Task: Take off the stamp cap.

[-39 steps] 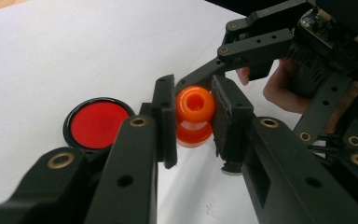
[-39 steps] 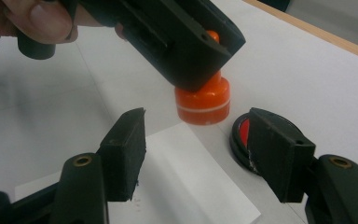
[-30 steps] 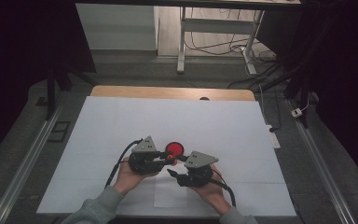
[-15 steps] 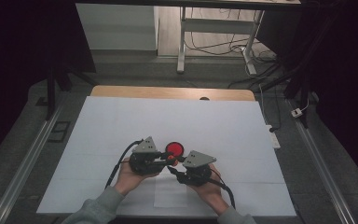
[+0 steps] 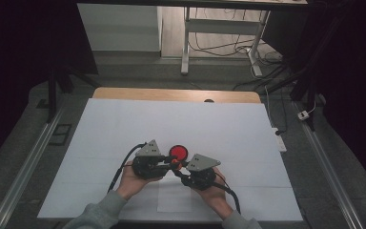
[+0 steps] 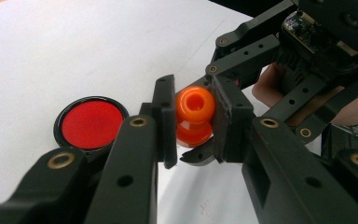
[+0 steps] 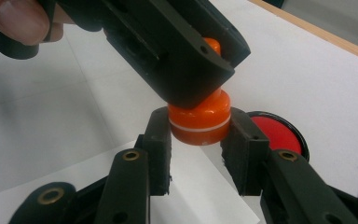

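Both grippers are gripping one small orange bottle (image 6: 194, 116), which is sitting just off the white sheet (image 5: 124, 124) near the front middle of the table, at about seven o'clock from the round red disc (image 5: 178, 152) and just beside it. The left gripper (image 6: 193, 119) is clamping its jaws tight around the bottle's rounded cap, with both pads pressed against it. The right gripper (image 7: 198, 137) has just been closing its jaws, and they are now sitting against the wider lower body (image 7: 199, 123), at three and nine o'clock around it.

The bottle is looking like glossy moulded plastic, so it is probably handling as something light, stiff and rather slippery. The curved top is giving the pads little flat surface, which means a skewed squeeze could be popping it out sideways. The straighter lower body with its pale seam line is offering the surer hold. A white line is circling the body, hinting that the two parts are separating or twisting there, so opposed grips above and below that seam are suiting the work. It is hardly looking fragile, though hard pinching could be scuffing the shine.
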A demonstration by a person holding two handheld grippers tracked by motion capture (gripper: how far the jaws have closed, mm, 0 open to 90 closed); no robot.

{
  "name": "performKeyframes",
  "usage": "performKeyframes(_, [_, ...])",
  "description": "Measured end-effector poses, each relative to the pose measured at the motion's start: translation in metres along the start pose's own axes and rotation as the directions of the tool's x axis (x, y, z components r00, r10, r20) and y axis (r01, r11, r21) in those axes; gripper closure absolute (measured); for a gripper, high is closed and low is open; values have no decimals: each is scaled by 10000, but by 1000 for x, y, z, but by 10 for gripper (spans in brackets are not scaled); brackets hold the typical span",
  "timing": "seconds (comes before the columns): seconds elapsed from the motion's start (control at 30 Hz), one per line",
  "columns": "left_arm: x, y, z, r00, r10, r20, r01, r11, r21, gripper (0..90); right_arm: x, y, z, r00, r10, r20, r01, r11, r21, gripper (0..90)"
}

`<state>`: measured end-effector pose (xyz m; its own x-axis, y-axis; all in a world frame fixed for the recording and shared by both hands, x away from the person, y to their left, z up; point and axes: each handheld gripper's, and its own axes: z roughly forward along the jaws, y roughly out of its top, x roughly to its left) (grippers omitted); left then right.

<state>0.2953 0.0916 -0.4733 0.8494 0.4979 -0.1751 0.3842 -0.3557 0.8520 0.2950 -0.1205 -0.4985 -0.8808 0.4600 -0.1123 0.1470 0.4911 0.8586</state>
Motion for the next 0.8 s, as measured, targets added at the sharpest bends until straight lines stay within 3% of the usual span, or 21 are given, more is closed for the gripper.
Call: performKeyframes(0.8, [0, -1, 0, 9999, -100, 54, 100, 9999, 32, 726, 2, 0, -1, 9995, -275, 122, 274, 9996, 77, 648])
